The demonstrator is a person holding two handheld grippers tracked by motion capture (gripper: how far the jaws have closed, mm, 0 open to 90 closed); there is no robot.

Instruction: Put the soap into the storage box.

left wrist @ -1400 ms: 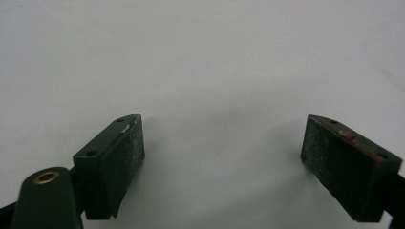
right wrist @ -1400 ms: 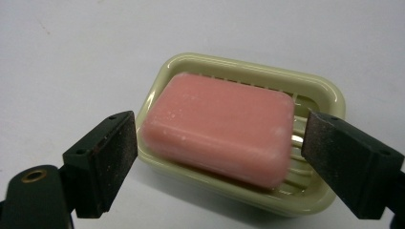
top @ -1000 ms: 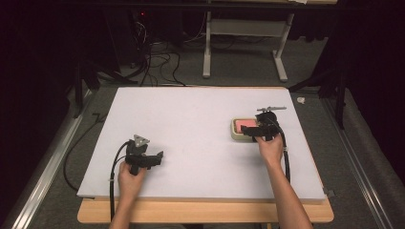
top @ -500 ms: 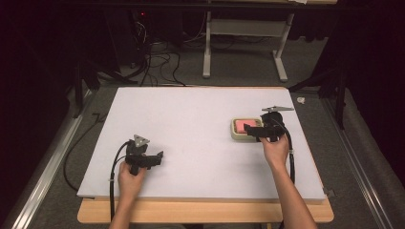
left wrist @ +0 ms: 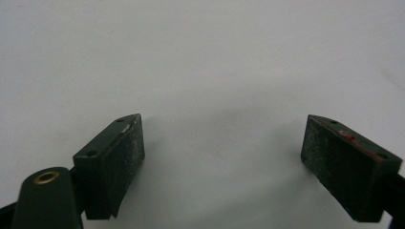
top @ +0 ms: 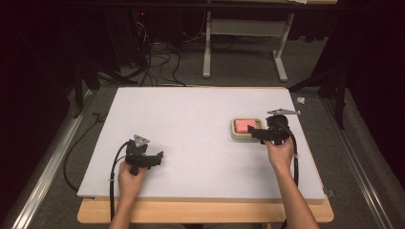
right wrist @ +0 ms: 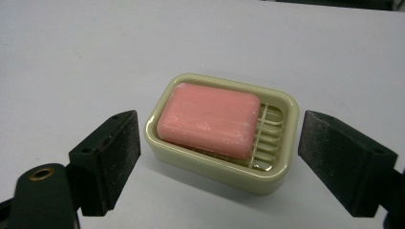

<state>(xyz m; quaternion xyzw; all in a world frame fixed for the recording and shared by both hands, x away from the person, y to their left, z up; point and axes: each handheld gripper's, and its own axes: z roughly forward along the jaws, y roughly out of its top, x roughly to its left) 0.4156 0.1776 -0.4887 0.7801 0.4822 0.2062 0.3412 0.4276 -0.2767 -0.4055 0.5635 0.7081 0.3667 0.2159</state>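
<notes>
- A pink bar of soap point(right wrist: 208, 119) is lying in a cream soap dish point(right wrist: 274, 177), pushed toward one end so that the ribbed floor of the dish is showing at the other end.
- The dish is sitting flat on the white counter point(top: 191, 119), on its right half, in the high view just ahead of the right hand.
- The right gripper point(top: 256, 134) is pointing leftward at the dish, with its fingers point(right wrist: 106, 157) spread wide; in the right gripper view one finger is standing off each end of the dish, neither one touching it.
- The dish is lying just beyond the fingertips rather than fully between them.
- The right hand point(top: 280, 151) is wrapping the gripper's handle from behind, with the forearm running up from the near edge of the counter and leaning slightly inward.
- The left gripper point(top: 154, 160) is resting low over the near left part of the counter, well apart from the dish, pointing toward the right.
- Its fingers point(left wrist: 114, 162) are spread wide too, with bare white counter between them and nothing being gripped.
- The left hand point(top: 131, 175) is holding that gripper from below, wrist close to the near edge, and a black cable point(top: 113, 176) is looping down beside the forearm.
</notes>
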